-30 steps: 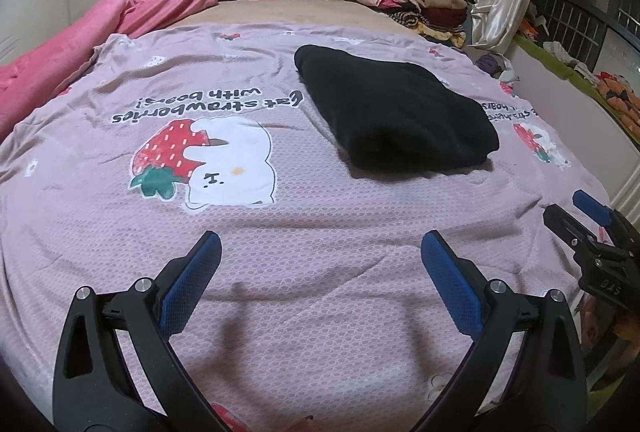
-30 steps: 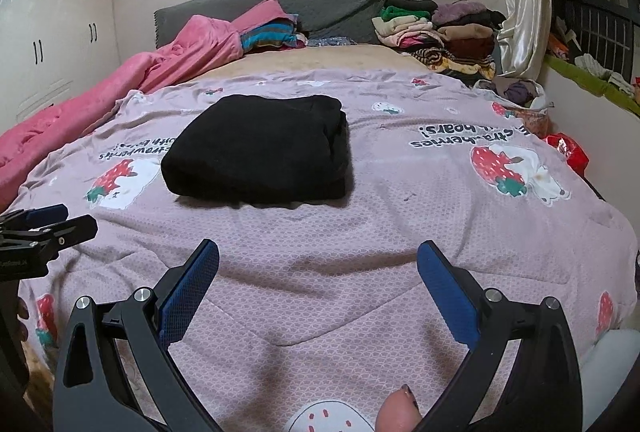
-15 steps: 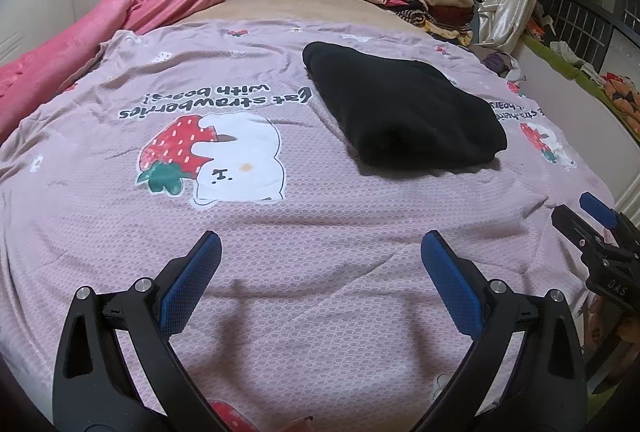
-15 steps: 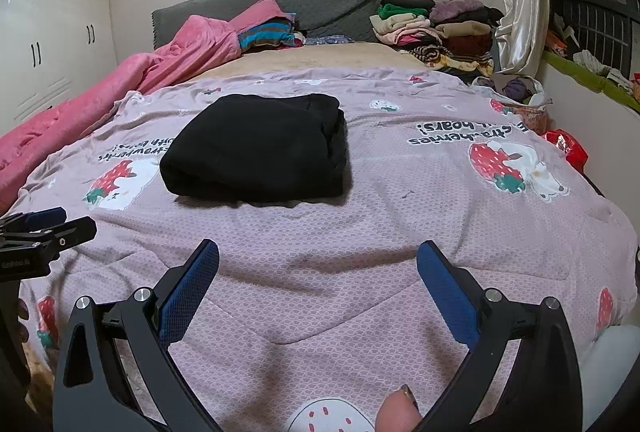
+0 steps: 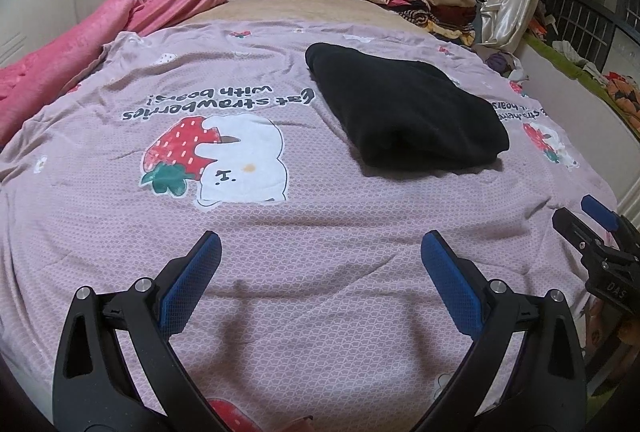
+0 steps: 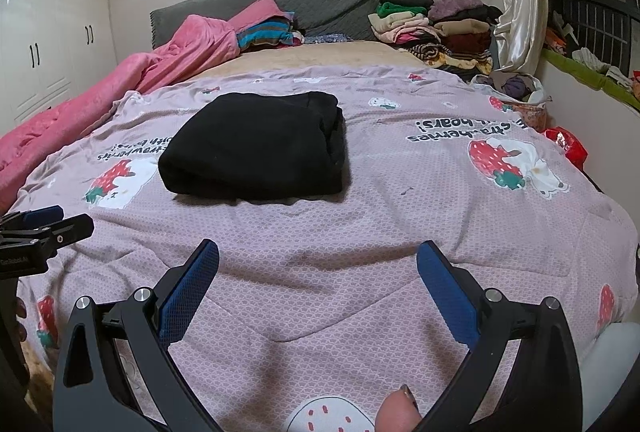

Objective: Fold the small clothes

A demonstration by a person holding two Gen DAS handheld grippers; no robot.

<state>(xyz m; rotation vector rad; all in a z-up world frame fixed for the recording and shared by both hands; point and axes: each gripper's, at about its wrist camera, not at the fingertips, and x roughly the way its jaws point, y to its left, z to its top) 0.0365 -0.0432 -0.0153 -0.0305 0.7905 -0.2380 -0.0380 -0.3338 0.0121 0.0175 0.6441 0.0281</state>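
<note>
Black and folded into a thick rectangle, the garment (image 5: 404, 112) lies flat on the pink strawberry-print bedspread (image 5: 280, 232), well ahead of both tongs. The left tongs (image 5: 320, 268) and right tongs (image 6: 318, 268) hover spread wide, holding nothing. A pile of clothes (image 6: 436, 32), perhaps folded, sits by the headboard.

A folded black garment (image 6: 256, 146) lies on the strawberry-print mauve bedspread (image 6: 400, 232), toward the middle of the bed. A rumpled pink fleece blanket (image 6: 120, 92) runs along the left edge to the far grey quilted headboard (image 6: 320, 8). A stack of folded clothes (image 6: 436, 32) sits at the far right corner.
</note>
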